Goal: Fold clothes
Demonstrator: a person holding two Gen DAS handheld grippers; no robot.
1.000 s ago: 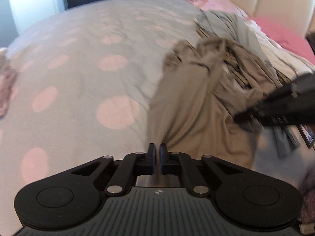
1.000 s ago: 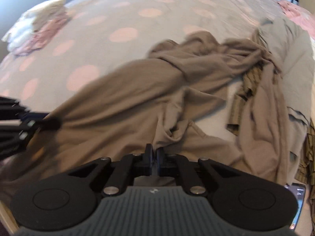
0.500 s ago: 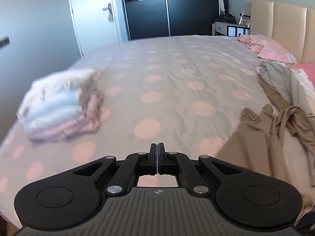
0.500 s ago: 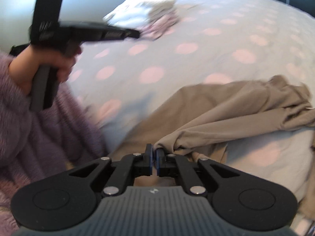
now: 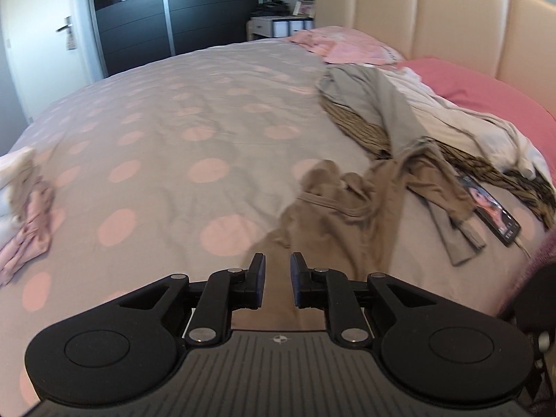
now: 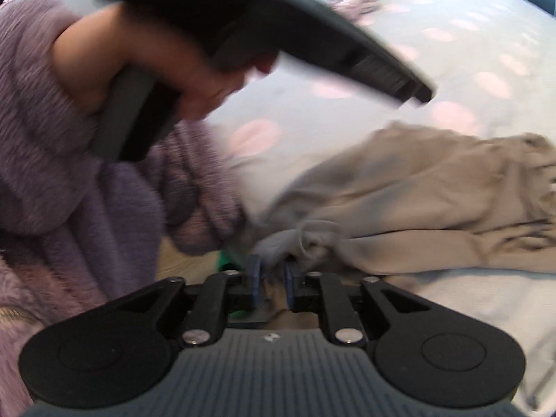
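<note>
A beige garment (image 5: 347,215) lies crumpled on the spotted duvet (image 5: 208,111), stretched toward the near edge of the bed. My left gripper (image 5: 278,278) hovers over its near end. Its jaws are opening and nothing sits between the pads. In the right wrist view the beige garment (image 6: 417,201) spreads out to the right. My right gripper (image 6: 272,272) is at its bunched hem with its jaws opening. A fold of cloth lies loose at the fingertips and the pads do not press it. The left gripper (image 6: 413,88) crosses above as a blur, held by a hand (image 6: 194,80).
A heap of grey, striped and white clothes (image 5: 399,118) lies to the right, with a phone (image 5: 490,208) beside it. A folded stack (image 5: 21,187) sits at the left edge. Pink pillows (image 5: 469,83) and a headboard (image 5: 434,17) are behind. A purple fuzzy sleeve (image 6: 69,180) fills the left of the right wrist view.
Both grippers were shut on the beige garment a second ago and their jaws now stand apart. The left gripper swung away to the left, then back over the garment. The right gripper moved toward the purple sleeve.
</note>
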